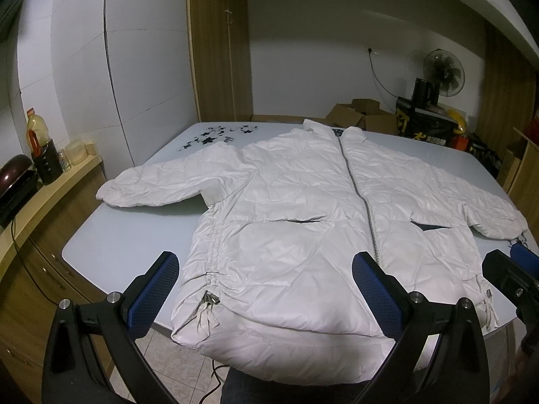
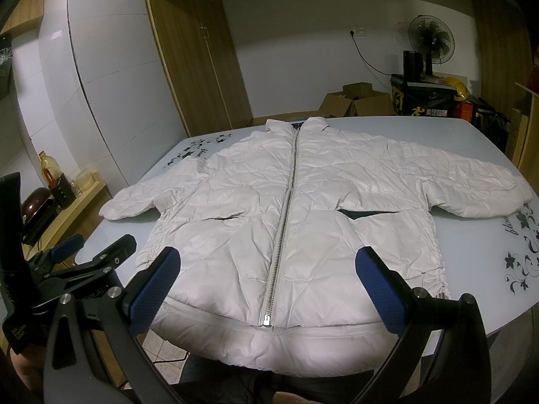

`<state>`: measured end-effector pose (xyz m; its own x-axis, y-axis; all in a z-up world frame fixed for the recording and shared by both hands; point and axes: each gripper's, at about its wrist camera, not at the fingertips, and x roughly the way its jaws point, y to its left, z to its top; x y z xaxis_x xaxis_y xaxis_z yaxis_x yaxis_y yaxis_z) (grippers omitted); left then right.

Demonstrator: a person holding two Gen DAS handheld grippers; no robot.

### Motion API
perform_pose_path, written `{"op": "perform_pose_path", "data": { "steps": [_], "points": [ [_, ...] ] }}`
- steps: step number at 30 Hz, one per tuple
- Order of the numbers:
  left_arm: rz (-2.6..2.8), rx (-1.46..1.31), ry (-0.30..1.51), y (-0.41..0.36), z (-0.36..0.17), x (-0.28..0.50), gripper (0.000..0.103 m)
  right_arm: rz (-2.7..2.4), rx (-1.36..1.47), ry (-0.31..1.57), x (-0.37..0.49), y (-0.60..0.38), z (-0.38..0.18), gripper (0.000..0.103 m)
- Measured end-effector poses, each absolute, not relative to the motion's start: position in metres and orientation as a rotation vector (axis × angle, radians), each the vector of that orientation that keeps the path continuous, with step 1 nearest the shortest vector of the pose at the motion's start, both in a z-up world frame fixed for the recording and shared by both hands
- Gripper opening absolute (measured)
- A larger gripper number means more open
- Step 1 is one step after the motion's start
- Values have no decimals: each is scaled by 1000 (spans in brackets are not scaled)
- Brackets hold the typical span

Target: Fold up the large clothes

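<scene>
A white puffer jacket (image 1: pixel 289 222) (image 2: pixel 296 208) lies face up and zipped on a pale blue table (image 1: pixel 118 245) (image 2: pixel 471 252), collar at the far side, both sleeves spread out sideways. Its hem hangs over the near table edge. My left gripper (image 1: pixel 264 289) hovers open above the jacket's left hem, holding nothing. My right gripper (image 2: pixel 266 289) hovers open above the hem near the zipper's lower end (image 2: pixel 266 320), also holding nothing. Each gripper shows at the edge of the other's view: the right gripper (image 1: pixel 515 269) and the left gripper (image 2: pixel 91 249).
A wooden side counter (image 1: pixel 50 181) at the left carries bottles and a pot. Cardboard boxes (image 2: pixel 357 101), a black delivery box (image 2: pixel 424 97) and a fan (image 2: pixel 429 42) stand behind the table. A wooden wardrobe (image 2: pixel 198 57) is at the back. Tiled floor (image 1: pixel 175 363) lies below the hem.
</scene>
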<state>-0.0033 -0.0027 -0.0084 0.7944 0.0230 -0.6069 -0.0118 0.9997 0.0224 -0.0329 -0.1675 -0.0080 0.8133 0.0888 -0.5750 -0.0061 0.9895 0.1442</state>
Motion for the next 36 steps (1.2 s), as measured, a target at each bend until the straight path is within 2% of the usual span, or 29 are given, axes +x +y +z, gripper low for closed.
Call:
{"op": "perform_pose_path", "data": {
  "steps": [36],
  "points": [
    [19, 9, 679, -2, -13, -1, 103, 52, 144, 622, -32, -169, -11, 103]
  ]
}}
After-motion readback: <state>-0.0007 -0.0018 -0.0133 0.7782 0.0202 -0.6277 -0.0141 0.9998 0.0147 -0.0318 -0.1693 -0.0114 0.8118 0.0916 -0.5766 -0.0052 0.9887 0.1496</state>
